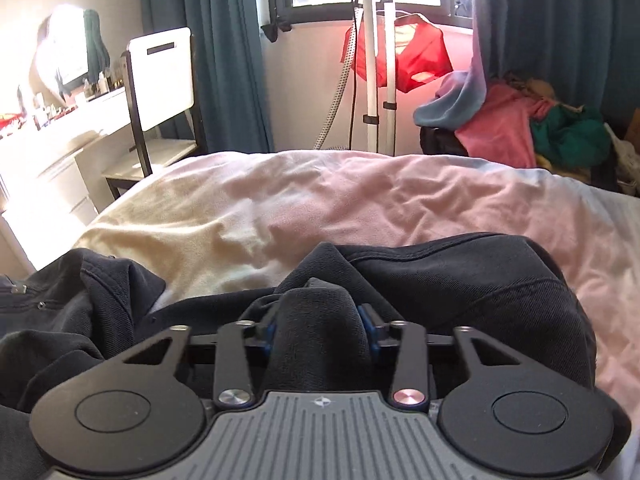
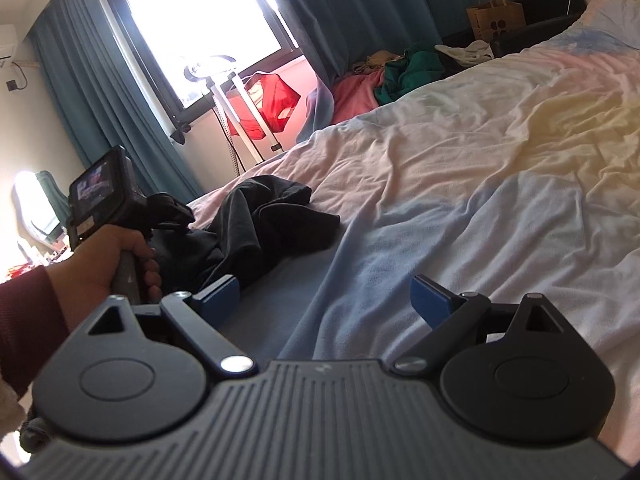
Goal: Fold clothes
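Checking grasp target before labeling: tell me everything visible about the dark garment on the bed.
The dark garment is black or very dark navy, a soft matte woven fabric with stitched seams and a small metal snap or rivet. It lies unfolded, crumpled in a heap on the pastel bedspread near the bed's edge. The left gripper is shut on a raised fold of it, cloth bunched between the blue pads. The right gripper is open and clear of it.

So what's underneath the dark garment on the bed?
The dark garment lies crumpled on the pastel bedspread, which shows all around it. Whatever lies directly beneath the bunched folds is covered and cannot be seen.
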Demonstrator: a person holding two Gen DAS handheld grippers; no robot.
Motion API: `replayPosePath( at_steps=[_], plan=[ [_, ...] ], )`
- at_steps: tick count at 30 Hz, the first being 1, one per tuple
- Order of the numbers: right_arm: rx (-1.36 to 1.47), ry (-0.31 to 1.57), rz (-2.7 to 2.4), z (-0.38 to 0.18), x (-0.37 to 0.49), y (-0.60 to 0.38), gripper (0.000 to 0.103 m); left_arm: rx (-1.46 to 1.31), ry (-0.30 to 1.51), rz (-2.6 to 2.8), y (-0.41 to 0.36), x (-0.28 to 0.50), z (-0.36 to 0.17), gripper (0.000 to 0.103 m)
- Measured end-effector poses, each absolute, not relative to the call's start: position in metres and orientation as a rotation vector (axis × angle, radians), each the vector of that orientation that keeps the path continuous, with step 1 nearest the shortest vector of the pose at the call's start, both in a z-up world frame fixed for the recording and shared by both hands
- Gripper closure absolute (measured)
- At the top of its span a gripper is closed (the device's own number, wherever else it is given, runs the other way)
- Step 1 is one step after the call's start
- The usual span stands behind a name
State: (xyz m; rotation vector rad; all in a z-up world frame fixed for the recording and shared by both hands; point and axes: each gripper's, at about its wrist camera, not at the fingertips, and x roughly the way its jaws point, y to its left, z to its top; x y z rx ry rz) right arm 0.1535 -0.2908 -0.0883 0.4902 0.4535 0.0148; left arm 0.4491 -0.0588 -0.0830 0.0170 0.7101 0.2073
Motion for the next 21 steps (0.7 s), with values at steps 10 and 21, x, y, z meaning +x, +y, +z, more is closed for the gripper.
replayPosePath(
  at_steps=[10,21],
  plan=[
    [0.454,0.385,-0.009,-0.074,0.133,-0.285,0.009,0.055,0.414,-0.21,-0.053,0.259,0.001,0.084],
    [0.699,0.42,0.171,-0.067,0.103,-0.298,0.038,0.001,0.553,-0.33,-0.012,0.086,-0.068,0.085]
  ],
)
